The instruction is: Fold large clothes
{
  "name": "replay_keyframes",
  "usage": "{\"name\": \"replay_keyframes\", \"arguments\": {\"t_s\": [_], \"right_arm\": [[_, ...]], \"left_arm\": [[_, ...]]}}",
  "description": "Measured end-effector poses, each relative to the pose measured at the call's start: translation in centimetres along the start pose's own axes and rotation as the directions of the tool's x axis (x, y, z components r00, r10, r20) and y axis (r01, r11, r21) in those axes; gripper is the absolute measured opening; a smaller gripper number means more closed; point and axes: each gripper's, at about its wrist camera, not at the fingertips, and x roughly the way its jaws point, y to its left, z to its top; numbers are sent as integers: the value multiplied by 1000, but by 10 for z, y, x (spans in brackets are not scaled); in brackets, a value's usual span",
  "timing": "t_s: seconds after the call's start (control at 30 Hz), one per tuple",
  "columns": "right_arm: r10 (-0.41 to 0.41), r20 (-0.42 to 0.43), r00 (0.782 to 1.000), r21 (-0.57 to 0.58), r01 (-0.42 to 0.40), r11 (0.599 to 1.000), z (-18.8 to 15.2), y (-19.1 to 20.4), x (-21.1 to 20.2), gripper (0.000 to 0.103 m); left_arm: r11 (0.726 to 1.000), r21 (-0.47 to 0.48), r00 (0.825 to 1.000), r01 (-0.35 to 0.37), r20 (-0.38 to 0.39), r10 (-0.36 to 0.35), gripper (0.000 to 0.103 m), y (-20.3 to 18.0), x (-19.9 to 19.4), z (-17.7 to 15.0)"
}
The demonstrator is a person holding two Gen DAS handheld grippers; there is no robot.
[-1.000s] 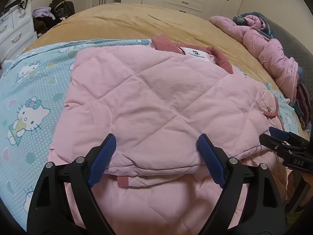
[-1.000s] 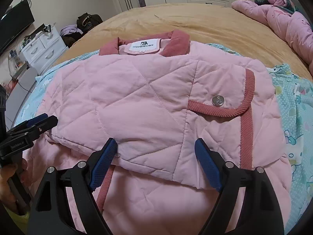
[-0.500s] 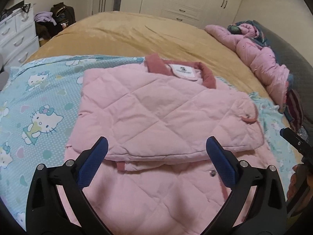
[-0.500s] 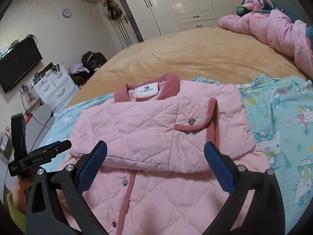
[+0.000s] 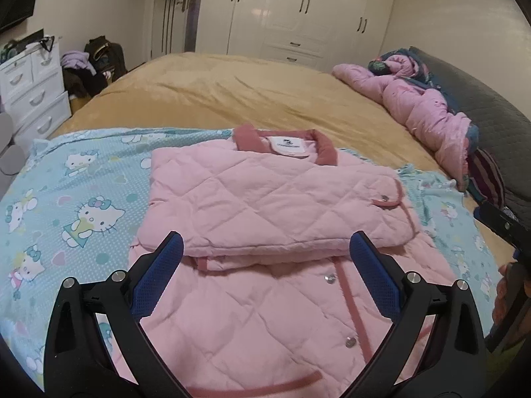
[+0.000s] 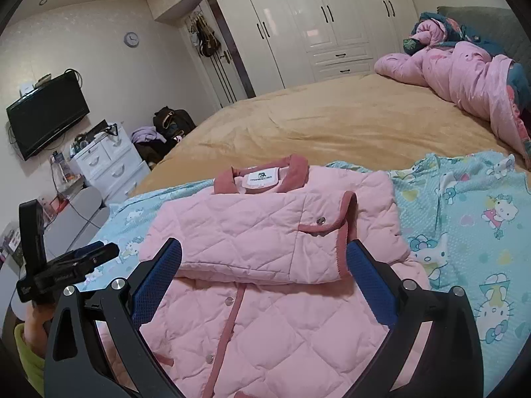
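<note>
A pink quilted jacket lies on a light blue cartoon-cat sheet spread over the near end of the bed, its far part folded into a tidy block with the darker pink collar and white label at the far edge, and its near part lying flat with snap buttons and a dark pink placket showing. The left tongs hang above the near part of the jacket, blue pads spread wide apart and holding nothing; the right tongs do the same, pads wide apart and off the cloth. From the left camera the right tongs show only as a dark sliver at the far right edge, with a bit of the hand beneath. The right camera gives more: the left tongs seen from the side out at the left, over the sheet and clear of the jacket, and a room the other view mostly cuts off, with a wall television, a round clock and a white drawer unit. Both views catch the white wardrobe at the far wall and a rumpled pink quilt at the far right of the bed.
</note>
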Motion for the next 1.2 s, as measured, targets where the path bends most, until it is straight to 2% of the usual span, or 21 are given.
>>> {"name": "replay_keyframes", "arguments": {"t_s": [0.2, 0.6, 1.2], "right_arm": [[4, 21, 1000, -7, -4, 1000, 0, 2, -15, 99], [24, 44, 999, -26, -23, 999, -5, 13, -39, 99], [38, 14, 999, -44, -38, 998, -27, 19, -67, 99]], "left_arm": [[1000, 26, 1000, -4, 29, 4, 94, -10, -18, -13], [1000, 5, 999, -10, 48, 10, 94, -9, -45, -40], [999, 6, 998, -48, 41, 48, 94, -10, -79, -76]]}}
